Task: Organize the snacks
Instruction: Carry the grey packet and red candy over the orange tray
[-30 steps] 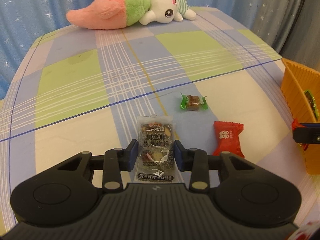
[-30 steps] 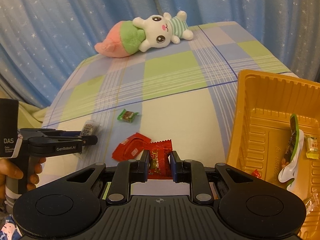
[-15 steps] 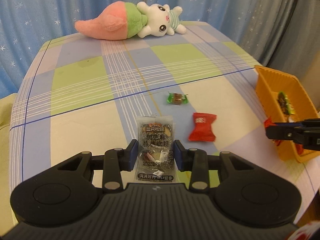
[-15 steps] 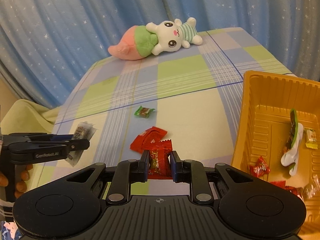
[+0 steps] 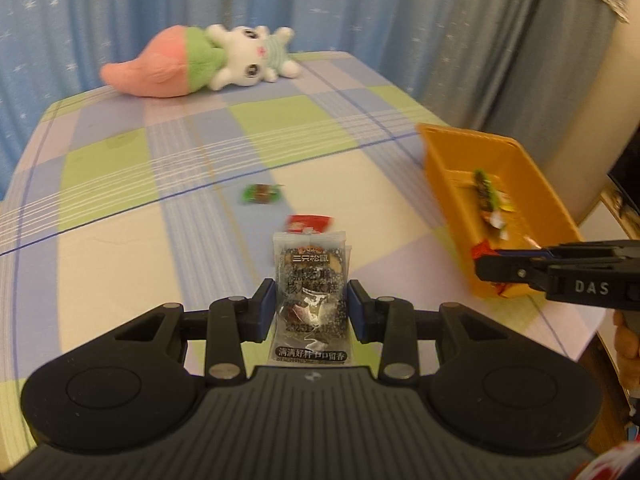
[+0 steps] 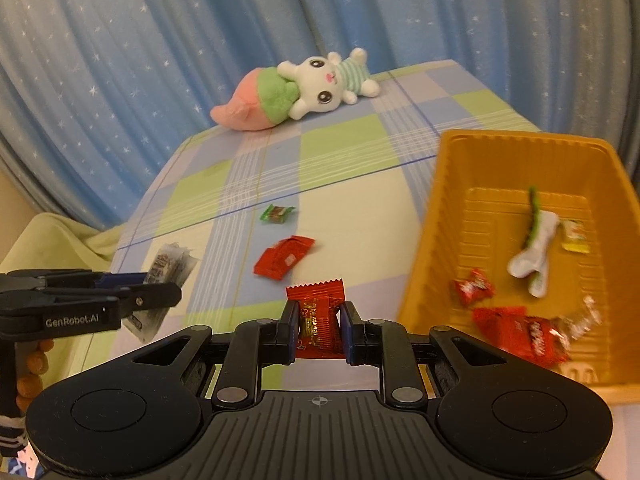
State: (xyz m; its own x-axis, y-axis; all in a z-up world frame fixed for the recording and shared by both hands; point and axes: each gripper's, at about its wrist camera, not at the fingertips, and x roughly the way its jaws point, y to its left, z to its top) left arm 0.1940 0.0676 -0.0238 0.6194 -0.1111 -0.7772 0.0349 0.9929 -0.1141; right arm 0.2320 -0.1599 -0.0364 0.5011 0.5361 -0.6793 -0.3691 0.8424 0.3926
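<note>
You are mid-carry with both grippers loaded. Your left gripper (image 5: 311, 306) is clenched on a clear sachet (image 5: 310, 280) with dark print, held above the cloth and well left of the tray (image 5: 448, 184). Your right gripper (image 6: 318, 330) is clenched on a small red candy (image 6: 316, 316), just left of the tray's near corner; the left view shows its tips at the tray's near end.

Two snacks lie loose on the cloth, both left of the tray: a red packet (image 6: 285, 258) nearer you, and a green candy (image 6: 277, 213) farther from you. The tray already holds several wrappers.

The step in hand looks like delivery. Next, I'd judge, carry the red candy over the tray wall and release it above the bare floor, then clear the right gripper away so the left has room to bring the sachet across. Lift the sachet high enough to pass the rim; it hangs below the fingers and could snag.
</note>
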